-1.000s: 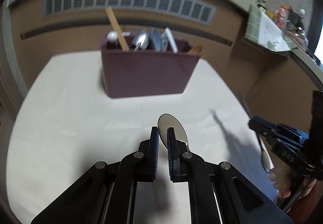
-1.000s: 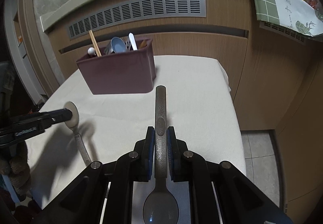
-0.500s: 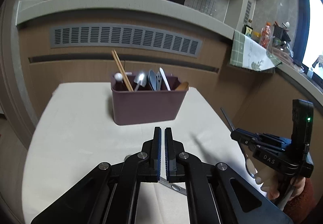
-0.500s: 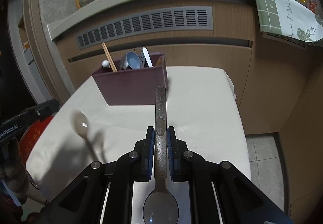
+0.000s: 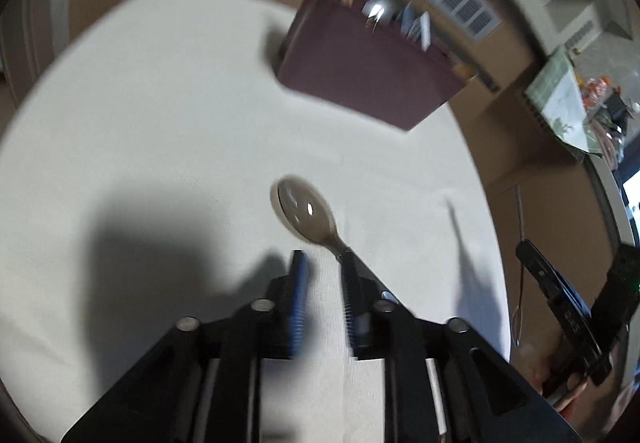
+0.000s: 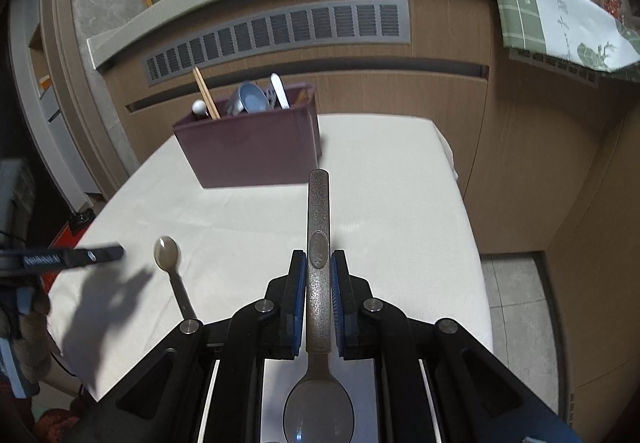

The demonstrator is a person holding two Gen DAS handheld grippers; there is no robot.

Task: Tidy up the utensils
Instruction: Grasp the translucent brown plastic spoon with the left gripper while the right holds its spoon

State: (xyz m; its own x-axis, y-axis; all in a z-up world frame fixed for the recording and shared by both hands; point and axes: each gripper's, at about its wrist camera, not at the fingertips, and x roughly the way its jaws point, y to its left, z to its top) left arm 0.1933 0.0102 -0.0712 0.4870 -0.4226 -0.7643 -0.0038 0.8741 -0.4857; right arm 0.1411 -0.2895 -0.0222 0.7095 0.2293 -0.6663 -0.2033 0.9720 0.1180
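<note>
A maroon utensil caddy stands at the far side of the white table and holds chopsticks, spoons and other utensils. A metal spoon lies on the table. My left gripper is open and empty, just above the spoon's handle. My right gripper is shut on a second metal spoon, handle pointing forward, bowl back toward the camera, held above the table's near right part.
A wooden cabinet front with a grey vent grille runs behind the table under a counter. A green-checked cloth hangs over the counter at right. Tiled floor lies past the table's right edge.
My left gripper has opened and tilted down toward the table; the spoon it held a second ago now lies on the table. The right gripper still holds its spoon, nearly unmoved.
</note>
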